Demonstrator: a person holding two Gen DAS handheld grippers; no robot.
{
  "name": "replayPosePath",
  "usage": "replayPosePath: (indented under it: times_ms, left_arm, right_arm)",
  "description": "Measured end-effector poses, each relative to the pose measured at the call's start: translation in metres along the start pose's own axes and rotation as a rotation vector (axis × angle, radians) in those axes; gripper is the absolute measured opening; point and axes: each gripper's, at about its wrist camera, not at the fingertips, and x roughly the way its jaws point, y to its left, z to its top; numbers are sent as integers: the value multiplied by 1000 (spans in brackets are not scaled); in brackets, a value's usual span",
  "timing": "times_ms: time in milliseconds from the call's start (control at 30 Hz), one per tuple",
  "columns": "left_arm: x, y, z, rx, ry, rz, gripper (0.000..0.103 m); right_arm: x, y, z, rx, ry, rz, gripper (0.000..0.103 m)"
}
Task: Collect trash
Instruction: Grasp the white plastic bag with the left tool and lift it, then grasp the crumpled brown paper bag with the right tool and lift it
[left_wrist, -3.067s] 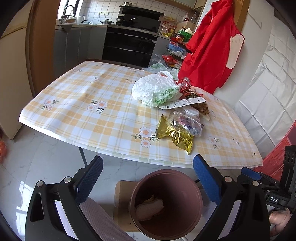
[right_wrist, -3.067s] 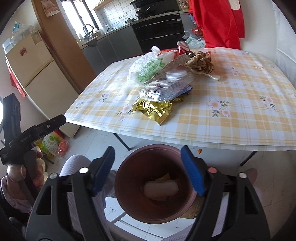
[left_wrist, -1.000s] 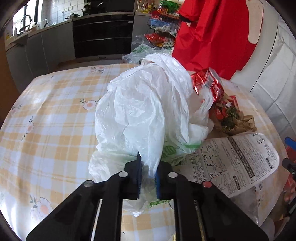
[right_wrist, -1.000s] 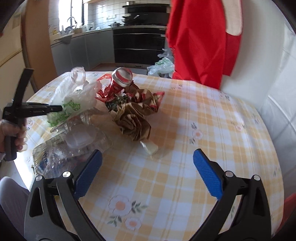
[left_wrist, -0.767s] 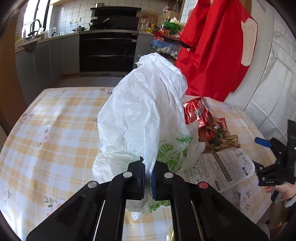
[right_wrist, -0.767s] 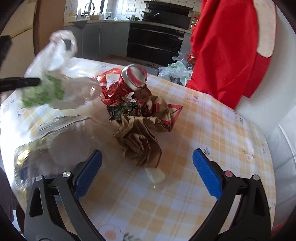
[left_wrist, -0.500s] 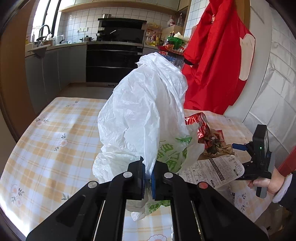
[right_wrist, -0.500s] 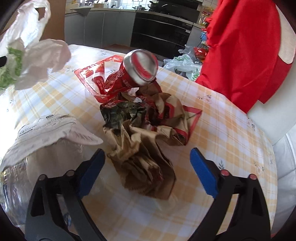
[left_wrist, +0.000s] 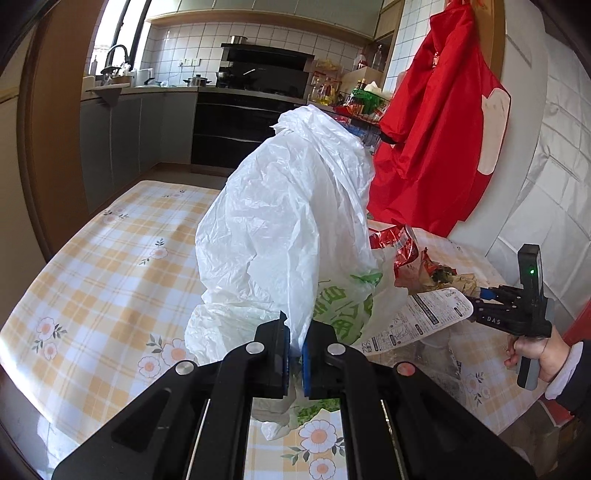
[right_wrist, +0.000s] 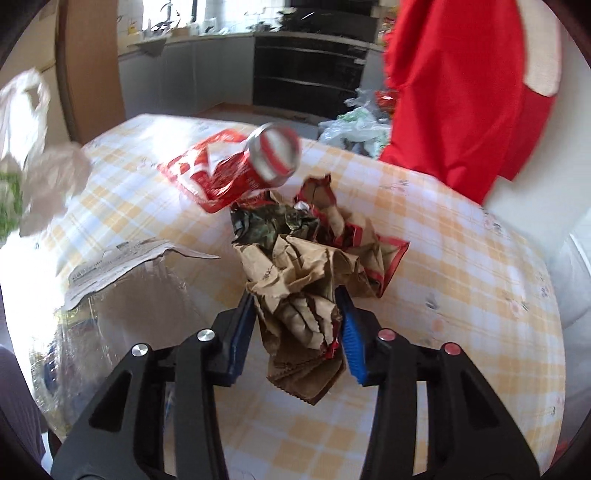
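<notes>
Crumpled white plastic bag (left_wrist: 288, 229) hides the table behind it; blurred and cut off at the right-wrist view's left edge. Red drink can (right_wrist: 271, 157) motion-blurred, label unreadable.

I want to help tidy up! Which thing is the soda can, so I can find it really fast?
Look at the table with the yellow checked cloth, then find the trash pile in its middle. At the far end of that pile, behind the crumpled brown paper bag, lies the soda can. It is the only round metal thing, red and white, tipped with its silvery end facing you.
</notes>
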Motion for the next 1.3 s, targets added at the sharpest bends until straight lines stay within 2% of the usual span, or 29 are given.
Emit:
replayPosePath:
  times_ms: [100, 133, 433, 833, 1300]
  left_arm:
    - [-10, 0, -7, -9, 1, 5, 5]
    - [-14, 0, -9, -10, 2, 5, 5]
    - [-43, -6, -24, -19, -1, -1, 5]
    - [-90, -24, -43, 12, 6, -35, 5]
    - [-144, -64, -75, 54, 41, -113, 5]
  right_arm:
    - [-19, -8, -6, 41, -36, -16, 43]
    - [-27, -9, -8, 47, -53, -22, 38]
    - [-67, -7, -32, 95, -109, -31, 37]
    - [-158, 16, -70, 212, -253, 43, 37]
    - [-243, 51, -103, 224, -367, 107, 38]
